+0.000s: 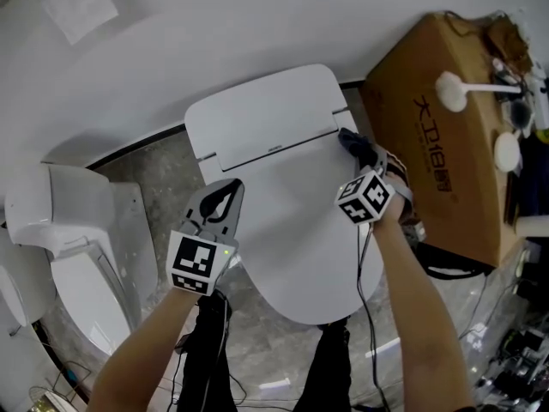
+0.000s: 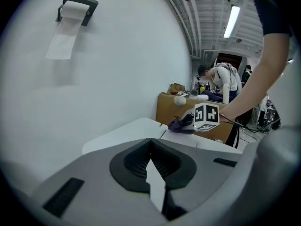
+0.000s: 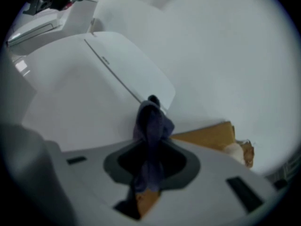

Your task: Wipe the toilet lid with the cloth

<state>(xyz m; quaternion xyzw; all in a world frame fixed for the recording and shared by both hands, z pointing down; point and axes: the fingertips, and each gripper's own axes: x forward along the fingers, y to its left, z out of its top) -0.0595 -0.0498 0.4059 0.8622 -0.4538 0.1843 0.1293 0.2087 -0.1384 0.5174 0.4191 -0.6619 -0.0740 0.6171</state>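
Note:
The white toilet lid point(image 1: 292, 204) lies closed in the middle of the head view, hinge seam toward the wall. My right gripper point(image 1: 353, 144) is shut on a dark purple cloth point(image 3: 151, 126), and the cloth point(image 1: 350, 141) touches the lid's far right corner by the seam. From the left gripper view the cloth point(image 2: 181, 123) shows beside the right marker cube. My left gripper point(image 1: 221, 197) hovers over the lid's left edge, jaws closed together with nothing between them point(image 2: 157, 173).
A brown cardboard box point(image 1: 437, 118) stands right of the toilet with brushes on top. A second white toilet point(image 1: 77, 247) sits at the left. A paper holder point(image 2: 75, 6) hangs on the wall. Cables point(image 1: 377, 350) trail on the floor, and a person point(image 2: 221, 79) bends over in the background.

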